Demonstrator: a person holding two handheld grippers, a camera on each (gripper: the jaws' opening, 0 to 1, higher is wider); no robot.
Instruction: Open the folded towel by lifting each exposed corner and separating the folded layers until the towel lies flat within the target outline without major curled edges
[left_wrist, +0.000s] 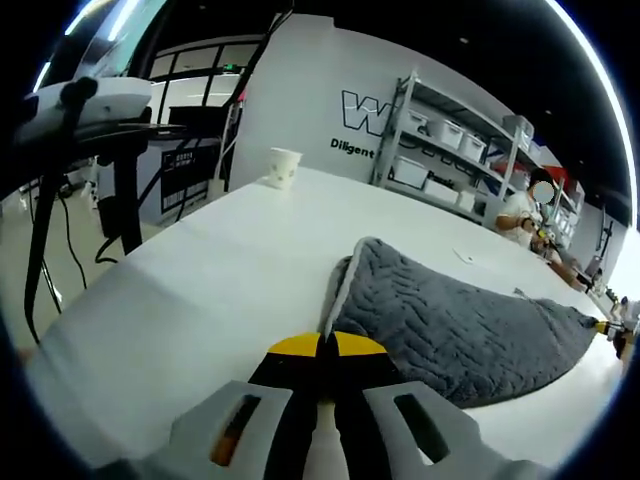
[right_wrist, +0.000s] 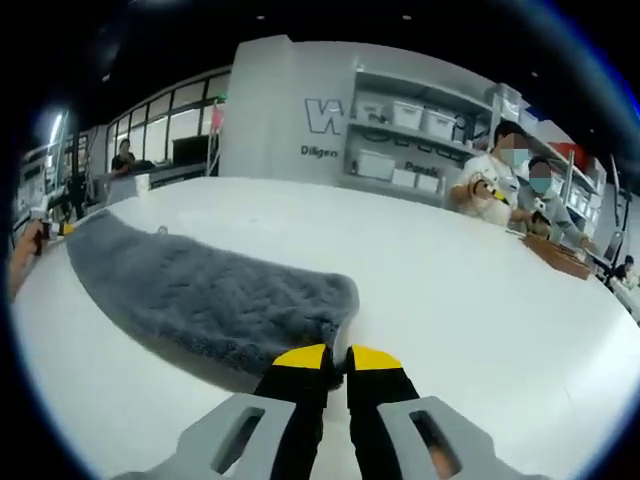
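Note:
A grey quilted towel (left_wrist: 450, 330) lies stretched across the white table (left_wrist: 220, 270). In the left gripper view, my left gripper (left_wrist: 324, 346) is shut on the towel's near end, where a pale edge runs up from the yellow tips. The right gripper (left_wrist: 608, 328) shows at the towel's far right end. In the right gripper view, the towel (right_wrist: 190, 285) runs off to the left, with a shadow under its near edge. My right gripper (right_wrist: 338, 358) is shut on its near corner. The left gripper (right_wrist: 48, 230), in a hand, holds the far end.
A paper cup (left_wrist: 284, 167) stands at the table's far side. Shelves with white bins (left_wrist: 450, 150) line the back wall. Two people (right_wrist: 510, 180) sit at another table to the right. A stand with cables (left_wrist: 90, 130) rises beyond the table's left edge.

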